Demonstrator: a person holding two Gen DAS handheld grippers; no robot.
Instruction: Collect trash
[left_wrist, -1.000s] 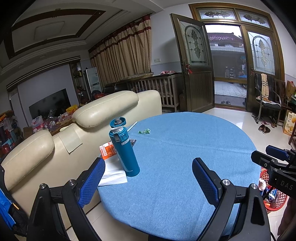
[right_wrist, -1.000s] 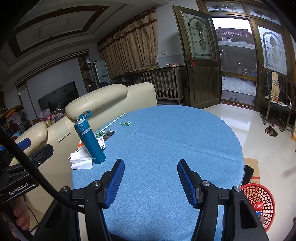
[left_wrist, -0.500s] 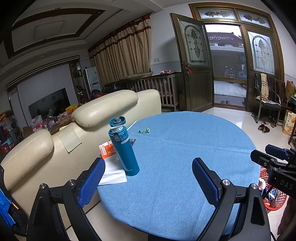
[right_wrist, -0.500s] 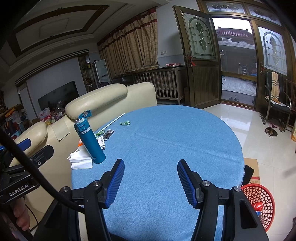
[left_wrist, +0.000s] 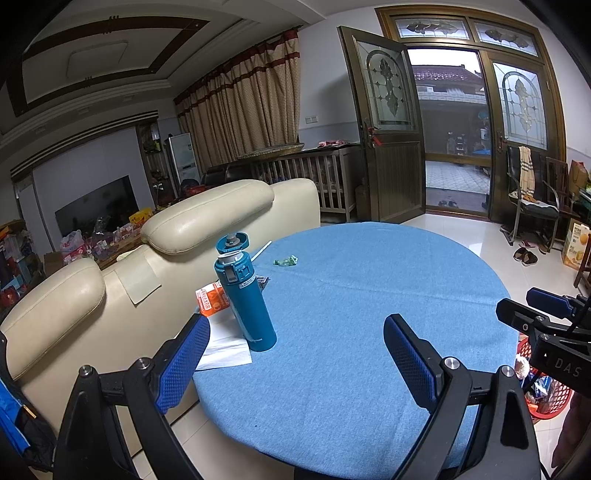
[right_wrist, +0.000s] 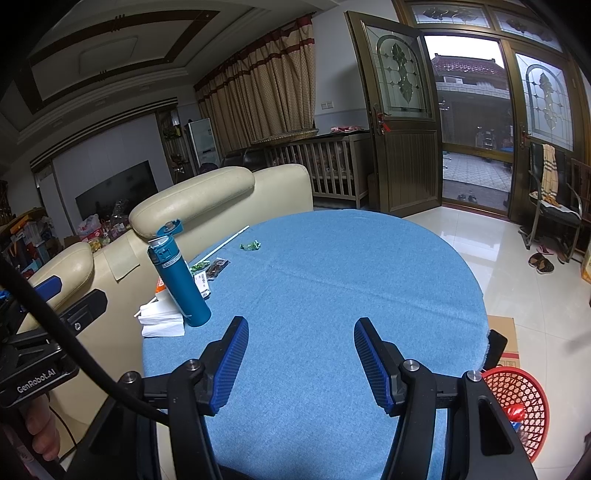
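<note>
Blue-clothed table (left_wrist: 351, 314), left tool (left_wrist: 295, 354) wide apart, right tool (right_wrist: 301, 354) parted less, both holding nothing

Crumpled green wrapper (left_wrist: 285, 261) lying flat on blue cloth, alone, at eleven o'clock. White straw (right_wrist: 226, 240) angled along the ten o'clock edge. More green and dark wrappers (right_wrist: 211, 266) plus white tissue (right_wrist: 162, 319) clustered at nine o'clock.
</note>
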